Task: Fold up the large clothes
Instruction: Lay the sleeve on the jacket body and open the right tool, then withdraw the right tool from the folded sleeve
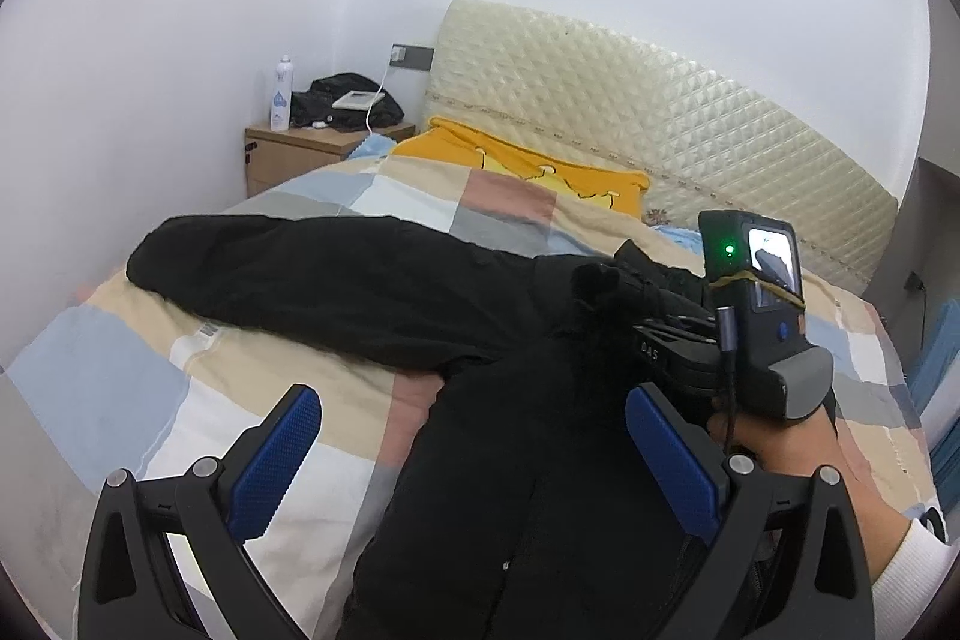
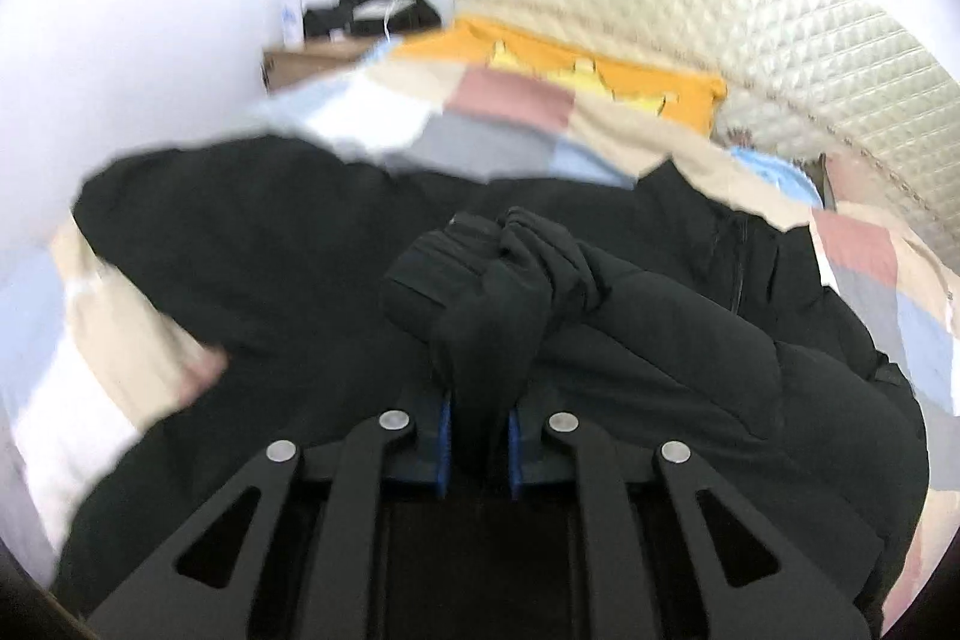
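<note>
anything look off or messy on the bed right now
Nothing damaged or spilled. The black jacket lies unfolded across the patchwork quilt, one sleeve stretched toward the wall. The right gripper is shut on a bunched wad of its fabric; the left gripper is open above it.

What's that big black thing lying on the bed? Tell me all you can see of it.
It is a black coat, thick and padded-looking with a matte fabric, spread across the patchwork bedspread. One sleeve stretches out flat towards the wall side. Its body runs down towards the cameras, and a zip shows near the top. The other sleeve's cuff end is bunched and pinched in the right claw. The left claw stands open over the coat, gripping nothing.
</note>
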### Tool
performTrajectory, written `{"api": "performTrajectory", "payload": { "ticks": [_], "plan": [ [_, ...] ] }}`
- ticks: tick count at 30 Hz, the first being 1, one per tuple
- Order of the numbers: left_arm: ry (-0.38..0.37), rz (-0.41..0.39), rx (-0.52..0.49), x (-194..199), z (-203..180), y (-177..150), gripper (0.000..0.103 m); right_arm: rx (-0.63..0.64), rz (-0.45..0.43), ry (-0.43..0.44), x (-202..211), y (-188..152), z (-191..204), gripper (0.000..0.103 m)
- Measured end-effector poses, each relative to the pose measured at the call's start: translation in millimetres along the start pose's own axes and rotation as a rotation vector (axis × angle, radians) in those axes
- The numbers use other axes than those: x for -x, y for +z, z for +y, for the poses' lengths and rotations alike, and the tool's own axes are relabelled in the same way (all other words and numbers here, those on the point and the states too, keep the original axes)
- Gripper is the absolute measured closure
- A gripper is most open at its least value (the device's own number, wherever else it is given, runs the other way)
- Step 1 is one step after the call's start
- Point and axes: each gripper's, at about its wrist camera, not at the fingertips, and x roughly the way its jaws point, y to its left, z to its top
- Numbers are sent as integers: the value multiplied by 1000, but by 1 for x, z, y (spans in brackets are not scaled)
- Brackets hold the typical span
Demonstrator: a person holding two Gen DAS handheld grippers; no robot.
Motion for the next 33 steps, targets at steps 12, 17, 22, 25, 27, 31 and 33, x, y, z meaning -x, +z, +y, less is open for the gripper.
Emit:
{"api": "performTrajectory", "payload": {
  "ticks": [12, 17, 22, 25, 27, 31, 33],
  "plan": [
    [16, 8, -37, -6, -10, -5, 0, -88, 100, 39, -46, -37, -6, 69],
    [3, 11, -66, -8, -17, -9, 0, -105, 62, 84, -23, -34, 0, 17],
    [-25, -21, -90, 0, -27, -13, 0, -164, -23, 107, 31, -20, -12, 17],
    [-18, -21, -105, 4, -33, -14, 0, -165, -52, 66, 65, -18, -25, 17],
    [-33, -17, -106, 7, -37, -14, 0, -155, -71, 40, 87, -19, -34, 17],
    [-47, -32, -135, 17, -45, -16, 0, -173, -126, 7, 138, -27, -54, 17],
    [-49, -33, -164, 20, -52, -19, 0, -181, -149, -12, 164, -32, -63, 17]
  ]
}}
